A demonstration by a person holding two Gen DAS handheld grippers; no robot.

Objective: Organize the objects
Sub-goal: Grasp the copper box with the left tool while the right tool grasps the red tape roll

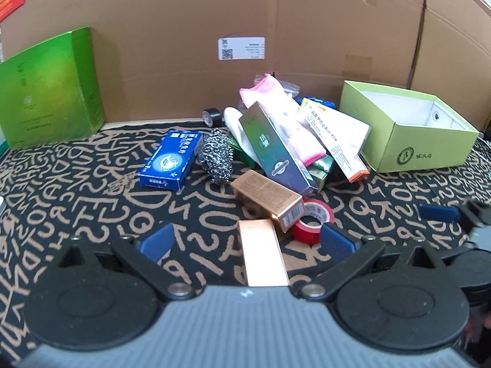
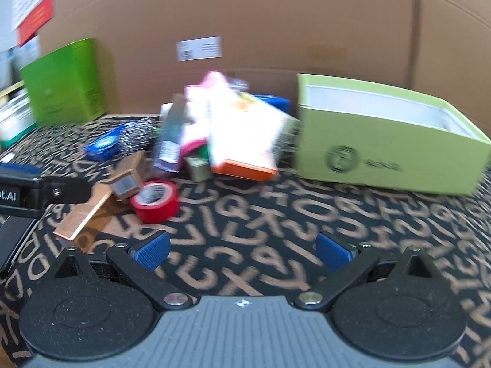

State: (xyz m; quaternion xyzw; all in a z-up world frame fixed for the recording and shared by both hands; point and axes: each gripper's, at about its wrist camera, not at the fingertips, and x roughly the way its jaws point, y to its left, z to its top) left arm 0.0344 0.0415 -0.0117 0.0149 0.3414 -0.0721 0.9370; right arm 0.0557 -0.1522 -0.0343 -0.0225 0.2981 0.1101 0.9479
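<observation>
A pile of objects lies on the patterned cloth: a blue box (image 1: pixel 172 160), a steel scourer (image 1: pixel 216 155), a dark long box (image 1: pixel 276 150), a pink cloth (image 1: pixel 276 104), a white-orange box (image 1: pixel 337 135), a copper box (image 1: pixel 267 196), a red tape roll (image 1: pixel 313 221) and a flat copper box (image 1: pixel 263 253). My left gripper (image 1: pixel 245 243) is open, with the flat copper box between its fingers. My right gripper (image 2: pixel 242 251) is open and empty over the cloth, right of the red tape roll (image 2: pixel 156 201). The open light-green box (image 1: pixel 408 125) stands at the right and shows in the right wrist view (image 2: pixel 386 156).
A tall green box (image 1: pixel 52 89) stands at the back left. A cardboard wall (image 1: pixel 245 15) closes the back. A black tape roll (image 1: pixel 211 116) lies by the wall. The left gripper's body (image 2: pixel 27 193) shows at the right wrist view's left edge. The right wrist view is blurred.
</observation>
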